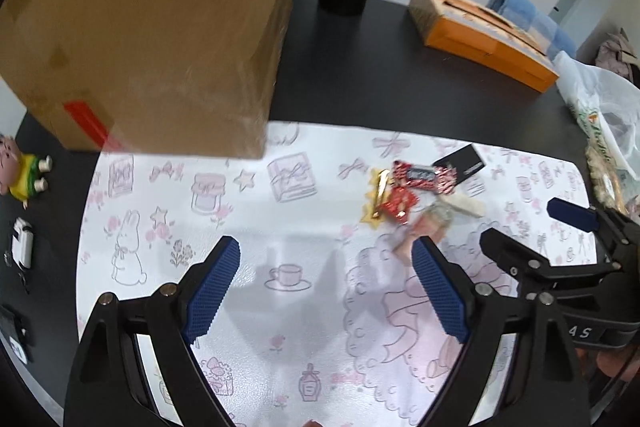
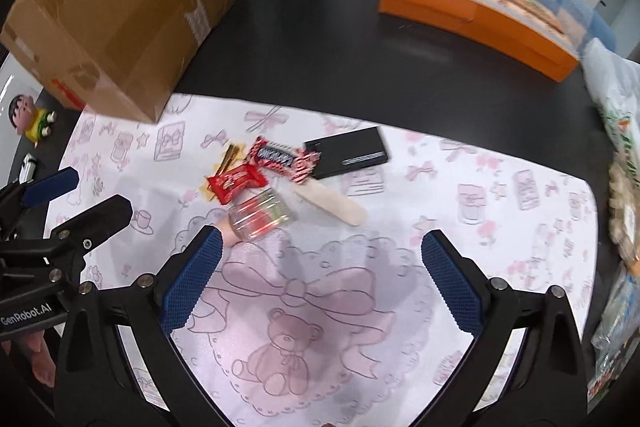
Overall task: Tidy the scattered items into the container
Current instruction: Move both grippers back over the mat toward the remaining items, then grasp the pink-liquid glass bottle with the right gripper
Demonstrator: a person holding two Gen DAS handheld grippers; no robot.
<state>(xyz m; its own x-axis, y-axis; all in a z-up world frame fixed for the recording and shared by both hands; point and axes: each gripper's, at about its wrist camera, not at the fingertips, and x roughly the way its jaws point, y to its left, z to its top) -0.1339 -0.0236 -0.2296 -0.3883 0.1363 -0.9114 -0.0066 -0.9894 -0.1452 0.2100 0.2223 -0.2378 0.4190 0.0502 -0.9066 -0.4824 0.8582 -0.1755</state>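
Grippers, left (image 1: 326, 291) and right (image 2: 320, 281), agape; snacks (image 2: 264, 175) scattered on mat (image 2: 440, 187).

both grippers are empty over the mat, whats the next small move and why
Probably ease the right gripper forward and down onto the clear plastic jar. Its jaws stand open and empty, and the jar is the nearest of the clustered items, just ahead on the mat, while the cardboard box waits at the far left.

Left gripper (image 1: 326, 287): we see black angular arms with silver round screws.
Left pads (image 1: 212, 293): blue, finely ribbed, long and flat.
Right gripper (image 2: 320, 281): we see the same black frame and silver screws.
Right pads (image 2: 450, 281): blue, ribbed.
Markings: white "GenRobot.AI" on the left gripper's side, in our right view.
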